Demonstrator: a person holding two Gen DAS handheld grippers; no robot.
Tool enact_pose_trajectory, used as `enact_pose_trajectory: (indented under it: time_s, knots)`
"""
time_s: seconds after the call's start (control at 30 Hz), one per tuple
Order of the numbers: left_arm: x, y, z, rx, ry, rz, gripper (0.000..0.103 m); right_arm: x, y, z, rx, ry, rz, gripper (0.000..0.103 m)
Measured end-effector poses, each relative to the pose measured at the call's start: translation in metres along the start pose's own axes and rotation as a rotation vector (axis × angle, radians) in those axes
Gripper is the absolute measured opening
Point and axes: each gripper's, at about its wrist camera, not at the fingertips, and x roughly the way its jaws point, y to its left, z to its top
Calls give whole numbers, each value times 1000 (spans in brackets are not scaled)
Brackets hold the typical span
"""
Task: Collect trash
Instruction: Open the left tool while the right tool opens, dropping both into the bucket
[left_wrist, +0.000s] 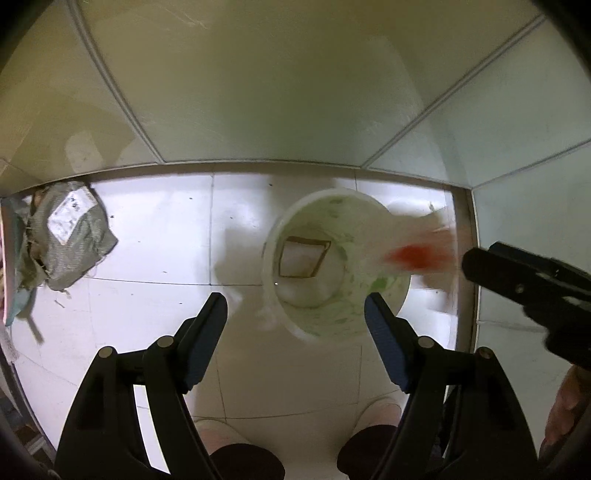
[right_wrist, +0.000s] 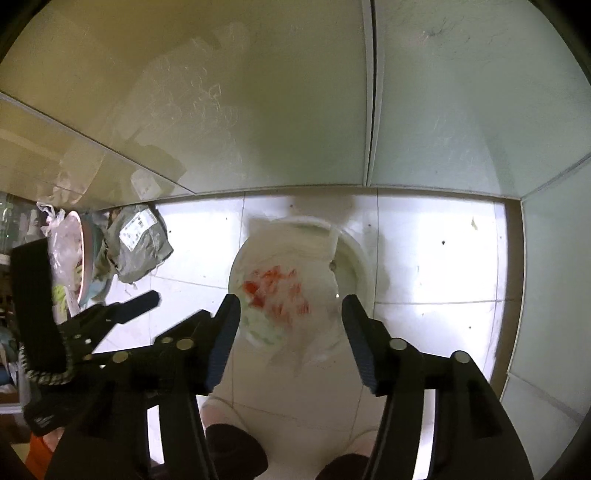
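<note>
Red-and-white wrapper (right_wrist: 277, 295) blurred over white bucket (right_wrist: 351, 243), below released right gripper (right_wrist: 288, 321), left gripper (left_wrist: 295, 314) released

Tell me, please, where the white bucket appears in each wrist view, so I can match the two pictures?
Left wrist view: white bucket right of centre, above the right finger.
Right wrist view: white bucket at centre, between the fingers.
Shared landmark: grey parcel lying on the floor, left of the bucket.

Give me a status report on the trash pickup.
Left gripper open, empty. Right gripper open above white bucket; red-and-white wrapper blurred over its mouth. Grey bag on floor, left.
</note>
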Motion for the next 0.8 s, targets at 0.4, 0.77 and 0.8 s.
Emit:
enact_pose_trajectory:
  time_s: [0.4, 0.77, 0.8]
  knots:
    - [-131, -30, 2, 27, -97, 32, 76, -111, 28, -4, 4, -22, 3, 54]
    - [-348, -95, 0, 73, -307, 53, 76, -325, 56, -9, -55, -223, 3, 54]
    - [-372, -102, -1, 73, -337, 54, 76, -341, 59, -10, -65, -245, -3, 54]
